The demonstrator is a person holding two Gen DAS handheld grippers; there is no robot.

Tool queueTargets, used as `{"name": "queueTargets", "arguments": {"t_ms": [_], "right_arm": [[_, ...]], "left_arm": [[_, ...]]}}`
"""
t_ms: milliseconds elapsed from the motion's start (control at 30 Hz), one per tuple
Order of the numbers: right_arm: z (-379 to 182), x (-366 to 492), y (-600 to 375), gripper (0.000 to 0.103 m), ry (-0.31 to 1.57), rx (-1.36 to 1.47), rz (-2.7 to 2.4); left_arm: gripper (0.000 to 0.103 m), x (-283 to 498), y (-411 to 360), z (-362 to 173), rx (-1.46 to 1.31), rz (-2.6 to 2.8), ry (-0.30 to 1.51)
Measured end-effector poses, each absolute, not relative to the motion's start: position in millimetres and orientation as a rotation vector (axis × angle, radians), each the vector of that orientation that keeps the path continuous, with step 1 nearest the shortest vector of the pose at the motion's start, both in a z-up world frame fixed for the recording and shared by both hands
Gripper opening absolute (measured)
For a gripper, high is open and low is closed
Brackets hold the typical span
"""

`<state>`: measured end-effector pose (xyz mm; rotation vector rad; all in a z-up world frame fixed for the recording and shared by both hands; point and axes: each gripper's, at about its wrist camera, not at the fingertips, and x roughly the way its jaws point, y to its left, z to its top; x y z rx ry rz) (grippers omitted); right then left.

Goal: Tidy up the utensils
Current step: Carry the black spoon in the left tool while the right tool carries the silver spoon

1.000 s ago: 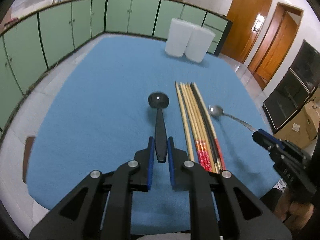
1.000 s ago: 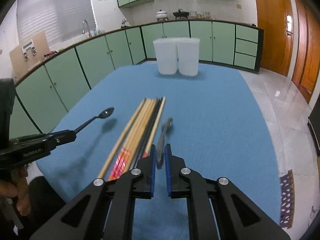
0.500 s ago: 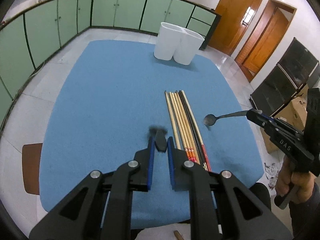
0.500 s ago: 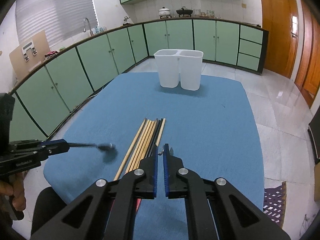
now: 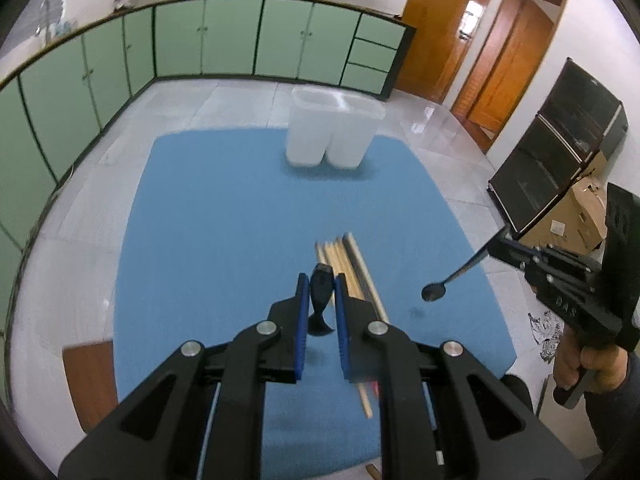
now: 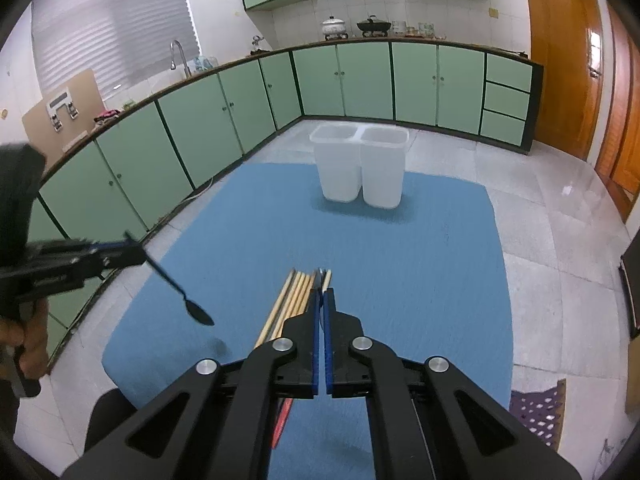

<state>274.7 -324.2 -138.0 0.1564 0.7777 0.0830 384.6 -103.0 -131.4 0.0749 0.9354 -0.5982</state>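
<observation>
My left gripper (image 5: pixel 321 283) is shut on a black spoon (image 5: pixel 320 300), held high above the blue table; in the right wrist view the spoon (image 6: pixel 192 308) hangs bowl-down from that gripper (image 6: pixel 132 246). My right gripper (image 6: pixel 322 294) is shut on a metal spoon, whose bowl (image 5: pixel 433 291) hangs down from that gripper (image 5: pixel 506 242) in the left wrist view. A row of chopsticks (image 5: pixel 348 268) lies on the blue table (image 5: pixel 224 220), also seen in the right wrist view (image 6: pixel 292 300). A white two-compartment holder (image 6: pixel 360 168) stands at the table's far end.
Green cabinets (image 6: pixel 224 108) line the far walls. A cardboard box (image 5: pixel 576 216) and a dark cabinet (image 5: pixel 560 152) stand right of the table. A brown stool (image 5: pixel 90 380) sits at the near left corner. Tiled floor (image 6: pixel 560 240) surrounds the table.
Both grippers have lifted their spoons off the table and risen well above it. Both spoons have tipped from level to bowl-down. The chopsticks have stayed in place.
</observation>
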Motion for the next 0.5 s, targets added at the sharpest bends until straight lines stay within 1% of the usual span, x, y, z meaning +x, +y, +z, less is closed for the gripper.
{"name": "queueTargets", "arguments": {"t_ms": [233,333,433,500], "right_arm": [[-84,318,-340,0.002,0.71,0.14,0.075],[-51,355,-348,0.002,0.668,0.132,0.065],[-32,393,-356,0.002,0.646,0.143,0.053],[-25,422,-363,0.002,0.63,0.141,0.033]], "left_arm": [[0.012,451,-143,-70,0.072,-0.622,0.82],[0.012,480,-163,-44,0.072,-0.617,0.753],[0.012,512,-183,-32,0.053,-0.605,0.705],[0.012,535,-197,-34,0.04,-0.59,0.696]]}}
